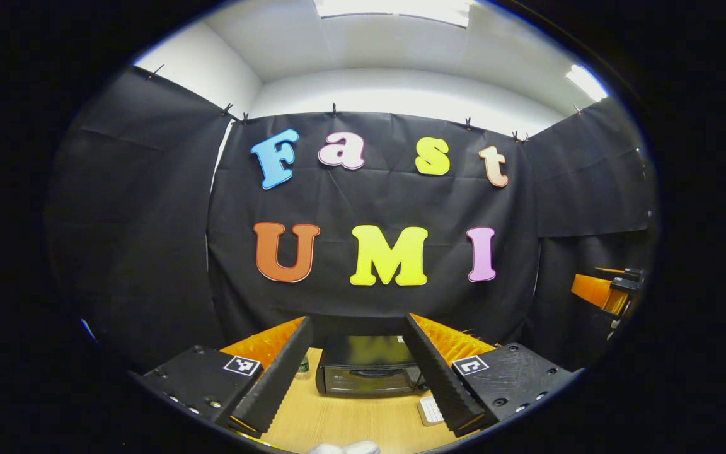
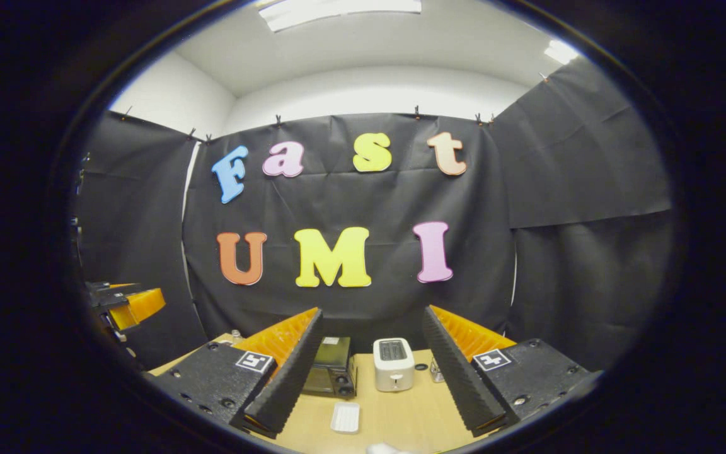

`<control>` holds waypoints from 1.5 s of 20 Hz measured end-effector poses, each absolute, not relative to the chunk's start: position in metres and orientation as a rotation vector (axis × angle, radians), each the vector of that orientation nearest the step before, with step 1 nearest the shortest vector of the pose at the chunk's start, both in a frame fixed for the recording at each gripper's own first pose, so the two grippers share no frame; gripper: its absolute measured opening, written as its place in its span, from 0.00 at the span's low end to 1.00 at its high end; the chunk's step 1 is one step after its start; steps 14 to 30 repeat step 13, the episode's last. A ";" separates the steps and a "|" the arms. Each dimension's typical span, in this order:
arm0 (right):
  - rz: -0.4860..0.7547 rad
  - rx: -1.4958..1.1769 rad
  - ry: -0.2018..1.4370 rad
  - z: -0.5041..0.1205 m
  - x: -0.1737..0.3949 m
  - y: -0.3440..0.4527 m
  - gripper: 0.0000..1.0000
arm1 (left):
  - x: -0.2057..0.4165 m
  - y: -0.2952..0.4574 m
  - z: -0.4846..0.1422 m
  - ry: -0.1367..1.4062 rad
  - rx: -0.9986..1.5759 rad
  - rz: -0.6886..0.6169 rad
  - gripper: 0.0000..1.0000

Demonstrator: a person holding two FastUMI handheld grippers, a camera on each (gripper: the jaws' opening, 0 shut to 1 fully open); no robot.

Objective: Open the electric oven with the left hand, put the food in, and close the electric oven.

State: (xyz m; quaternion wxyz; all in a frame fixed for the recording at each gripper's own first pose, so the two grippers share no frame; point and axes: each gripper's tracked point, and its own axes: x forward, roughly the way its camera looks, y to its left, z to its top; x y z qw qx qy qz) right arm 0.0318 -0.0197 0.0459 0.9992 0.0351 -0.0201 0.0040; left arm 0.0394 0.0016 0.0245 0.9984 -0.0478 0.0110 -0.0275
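Observation:
The black electric oven [image 1: 366, 372] stands at the back of the wooden table [image 1: 338, 422] with its glass door closed. My left gripper [image 1: 358, 318] hovers open well in front of it, the oven framed between its fingers. In the right gripper view the oven [image 2: 331, 372] sits half hidden behind a finger, and my right gripper [image 2: 372, 310] is open and holds nothing. A small white dish [image 2: 345, 417] lies on the table in front of the oven, and its edge [image 1: 429, 410] shows beside my left gripper's finger. I cannot tell what the white lump [image 1: 344, 448] at the near table edge is.
A white toaster [image 2: 393, 364] stands right of the oven, with a small glass [image 2: 437, 372] and a dark ring [image 2: 421, 366] beside it. A small bottle [image 1: 302, 367] stands left of the oven. The other gripper [image 1: 609, 290] floats off to the right.

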 end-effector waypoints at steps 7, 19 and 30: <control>-0.011 0.069 -0.026 0.045 0.026 -0.018 0.89 | 0.037 0.000 0.027 0.008 -0.090 -0.077 0.95; -0.015 0.061 -0.029 0.047 0.023 -0.017 1.00 | 0.034 -0.003 0.029 0.006 -0.085 -0.090 0.95; -0.015 0.061 -0.029 0.047 0.023 -0.017 1.00 | 0.034 -0.003 0.029 0.006 -0.085 -0.090 0.95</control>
